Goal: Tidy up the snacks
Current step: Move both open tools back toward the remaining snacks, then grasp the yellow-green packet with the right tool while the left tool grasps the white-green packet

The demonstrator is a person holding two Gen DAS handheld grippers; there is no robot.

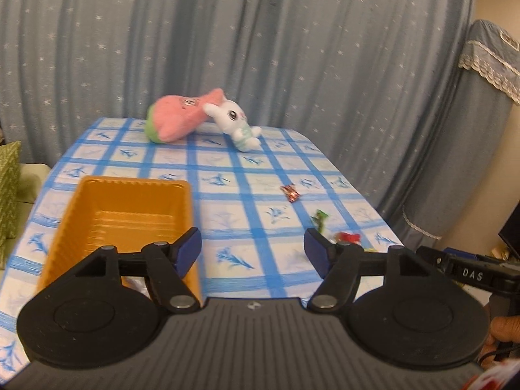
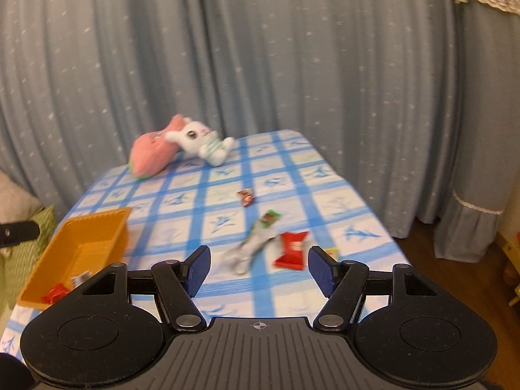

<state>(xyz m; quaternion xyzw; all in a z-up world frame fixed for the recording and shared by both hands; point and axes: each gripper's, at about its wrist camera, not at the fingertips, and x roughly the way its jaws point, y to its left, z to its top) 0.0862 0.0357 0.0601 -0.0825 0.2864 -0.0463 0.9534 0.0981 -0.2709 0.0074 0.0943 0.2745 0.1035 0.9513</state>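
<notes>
snacks (image 2: 292, 249) lie loose on the checked tablecloth (image 2: 292, 182) beside the orange tray (image 2: 97, 227); both tools gape apart, empty.

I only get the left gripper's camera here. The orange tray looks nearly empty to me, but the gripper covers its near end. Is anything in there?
Observer: Yes. The right wrist view shows a red packet lying in the near end of the orange tray.
Operator: And the snacks on my right, half hidden?
Observer: A crumpled silver wrapper lies beside the red snack.
Operator: Is the other gripper holding anything?
Observer: No. The right gripper is open, nothing between its fingers.
</notes>
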